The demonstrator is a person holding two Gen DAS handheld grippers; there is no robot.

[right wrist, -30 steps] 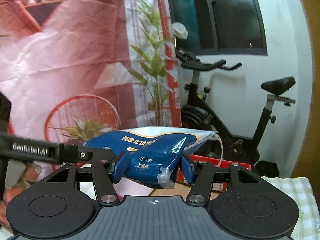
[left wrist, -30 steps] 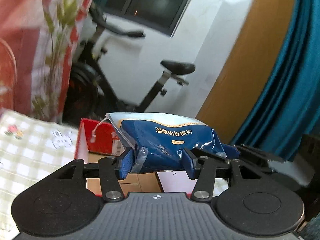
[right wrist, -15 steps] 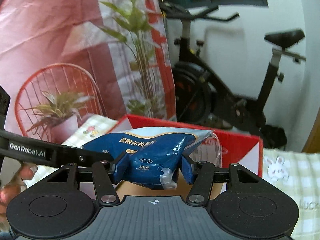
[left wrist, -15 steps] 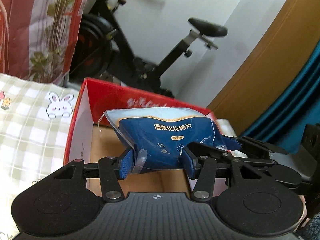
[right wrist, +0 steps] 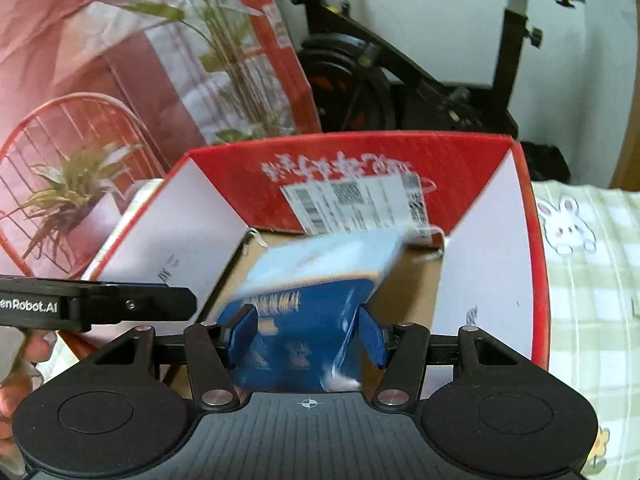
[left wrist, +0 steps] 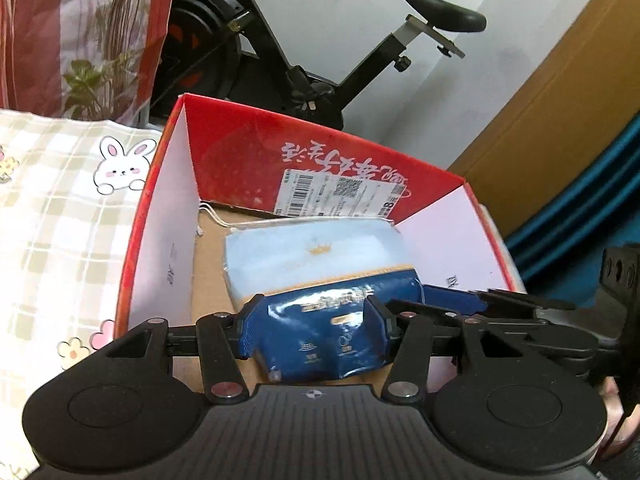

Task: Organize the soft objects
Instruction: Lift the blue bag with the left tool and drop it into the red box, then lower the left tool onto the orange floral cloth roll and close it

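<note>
A soft blue and pale-blue cotton pad pack (left wrist: 316, 264) hangs tilted inside an open red cardboard box (left wrist: 320, 160), its far end down near the brown box floor. My left gripper (left wrist: 312, 320) is shut on the pack's near dark-blue end. My right gripper (right wrist: 304, 332) is shut on the same pack (right wrist: 320, 272), seen from the other side over the red box (right wrist: 360, 168). The right gripper's body shows at the right of the left wrist view (left wrist: 500, 304). The pack looks blurred in the right wrist view.
The box stands on a green-checked cloth with rabbit prints (left wrist: 60, 208), also in the right wrist view (right wrist: 592, 264). An exercise bike (left wrist: 320, 60) stands behind the box. A red patterned banner (right wrist: 120, 40) and a brown door (left wrist: 560, 100) are behind.
Both grippers have tipped downward and lowered the pack from above the box's rim into the box. The pack's far end now points at the box floor.
</note>
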